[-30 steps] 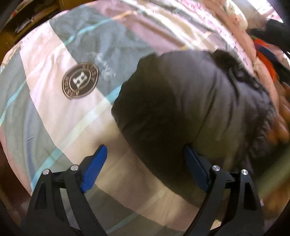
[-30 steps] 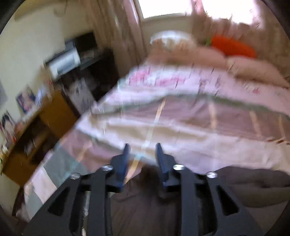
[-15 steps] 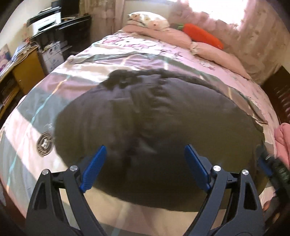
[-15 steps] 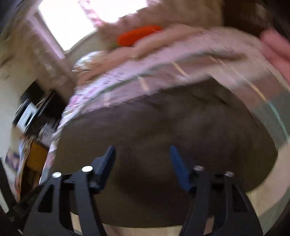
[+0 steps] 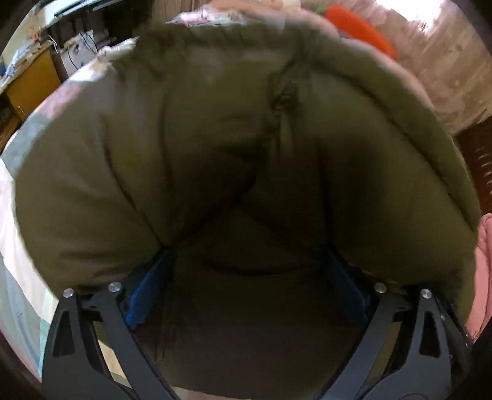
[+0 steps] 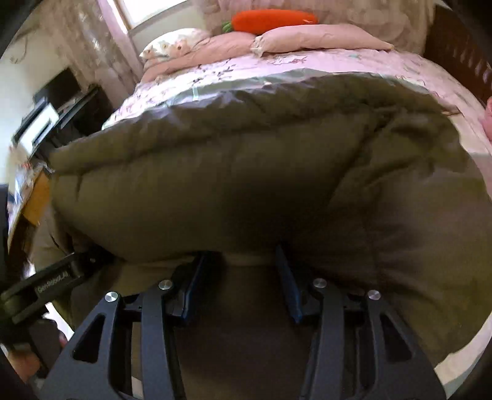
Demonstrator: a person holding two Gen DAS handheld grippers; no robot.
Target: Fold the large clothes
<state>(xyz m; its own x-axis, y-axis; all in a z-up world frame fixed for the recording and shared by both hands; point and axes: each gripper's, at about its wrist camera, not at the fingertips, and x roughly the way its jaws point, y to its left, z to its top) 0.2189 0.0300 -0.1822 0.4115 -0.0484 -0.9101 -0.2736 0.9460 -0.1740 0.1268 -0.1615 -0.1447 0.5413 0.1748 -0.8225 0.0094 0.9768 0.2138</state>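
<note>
A large olive-brown padded jacket (image 5: 246,138) lies spread on the bed and fills both views (image 6: 246,172). My left gripper (image 5: 246,277) is open, its blue pads (image 5: 147,292) pushed under the jacket's near edge, with fabric lying between the jaws. My right gripper (image 6: 240,277) is also open, jaws narrower, with its pads (image 6: 286,283) tucked under the jacket's near hem. The left gripper's black body (image 6: 52,283) shows at the left of the right wrist view. The fingertips of both grippers are hidden by fabric.
The bed (image 6: 276,70) has a pink floral and striped cover. Pink pillows (image 6: 307,40) and an orange carrot plush (image 6: 270,20) lie at its head. A desk with a printer (image 6: 37,126) stands at the left. A pink cloth (image 5: 484,246) lies at the right edge.
Both grippers have moved forward and down to the jacket's near edge, so the fabric now covers their fingertips. The right gripper's view has levelled out.
</note>
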